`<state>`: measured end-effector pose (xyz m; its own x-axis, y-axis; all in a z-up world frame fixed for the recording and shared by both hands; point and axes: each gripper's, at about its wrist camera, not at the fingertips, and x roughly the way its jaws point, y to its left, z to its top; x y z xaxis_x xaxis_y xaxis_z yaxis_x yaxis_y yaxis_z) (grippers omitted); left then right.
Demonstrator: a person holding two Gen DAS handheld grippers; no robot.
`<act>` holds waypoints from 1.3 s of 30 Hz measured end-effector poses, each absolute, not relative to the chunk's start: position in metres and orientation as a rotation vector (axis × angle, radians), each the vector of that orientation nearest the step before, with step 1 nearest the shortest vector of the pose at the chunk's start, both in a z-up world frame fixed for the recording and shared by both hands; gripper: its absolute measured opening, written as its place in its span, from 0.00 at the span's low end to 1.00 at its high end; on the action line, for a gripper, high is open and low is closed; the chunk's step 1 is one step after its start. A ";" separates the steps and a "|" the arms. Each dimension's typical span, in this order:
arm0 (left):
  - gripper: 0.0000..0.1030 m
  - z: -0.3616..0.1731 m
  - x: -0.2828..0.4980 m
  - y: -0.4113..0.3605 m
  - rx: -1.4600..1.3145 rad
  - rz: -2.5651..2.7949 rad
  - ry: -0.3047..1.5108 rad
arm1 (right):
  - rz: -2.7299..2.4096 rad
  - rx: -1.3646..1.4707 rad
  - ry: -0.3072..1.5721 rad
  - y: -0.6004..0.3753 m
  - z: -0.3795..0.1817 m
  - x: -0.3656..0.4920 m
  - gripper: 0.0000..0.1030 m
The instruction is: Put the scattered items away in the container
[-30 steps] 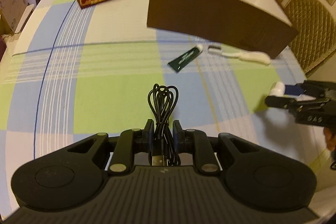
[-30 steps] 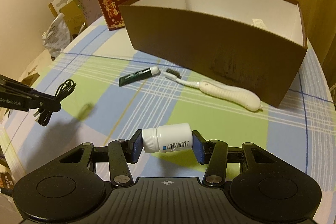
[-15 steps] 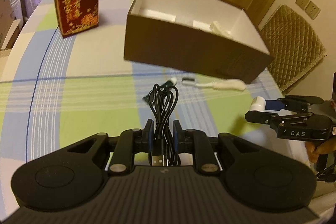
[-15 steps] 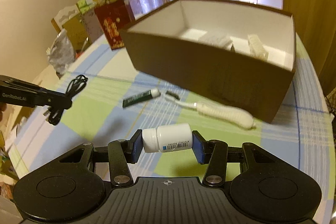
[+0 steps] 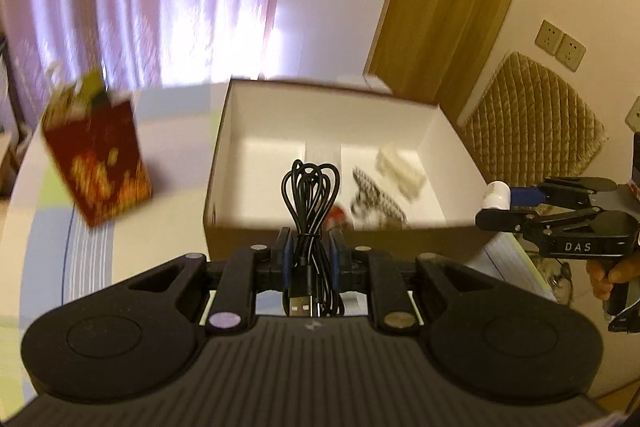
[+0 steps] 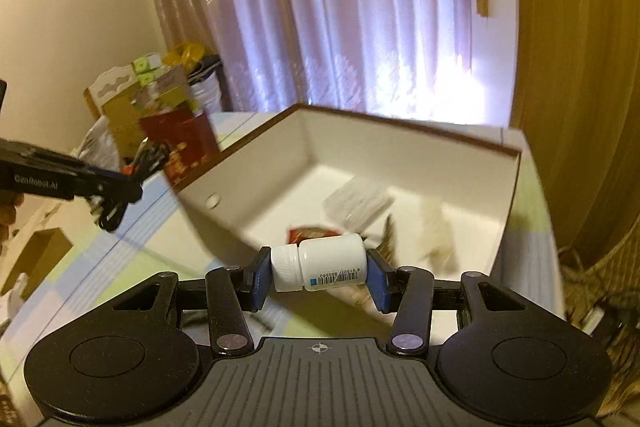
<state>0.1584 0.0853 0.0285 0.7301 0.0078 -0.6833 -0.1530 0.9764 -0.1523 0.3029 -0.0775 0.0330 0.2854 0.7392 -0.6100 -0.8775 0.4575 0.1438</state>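
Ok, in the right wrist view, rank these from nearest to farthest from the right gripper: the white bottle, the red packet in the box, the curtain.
1. white bottle: clamped between the right gripper fingers.
2. red packet: on the box floor, just beyond the bottle.
3. curtain: behind the box, farthest.

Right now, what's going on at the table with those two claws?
A person is tidying items into the brown box. The left claw is shut on a coiled black USB cable near the box's front wall. The right claw is shut on a white pill bottle, held sideways at the box's near edge. A few items lie inside; the blur hides what they are.
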 end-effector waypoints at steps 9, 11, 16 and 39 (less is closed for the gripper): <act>0.14 0.014 0.255 0.112 -0.152 0.073 0.867 | 1.086 -0.560 0.687 -0.043 0.012 0.360 0.50; 0.14 0.001 0.272 0.116 -0.141 0.084 0.914 | 1.101 -0.632 0.706 -0.038 0.005 0.367 0.50; 0.14 -0.034 0.310 0.119 -0.109 0.083 1.037 | 1.161 -0.777 0.758 -0.024 -0.011 0.378 0.50; 0.23 -0.060 0.321 0.118 -0.083 0.082 1.156 | 1.186 -1.032 0.888 0.001 -0.035 0.396 0.50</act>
<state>0.3212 0.1175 -0.0596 0.4002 0.0221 -0.9161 -0.1080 0.9939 -0.0232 0.3961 0.0006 -0.0350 0.1698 0.2924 -0.9411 -0.9854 0.0650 -0.1576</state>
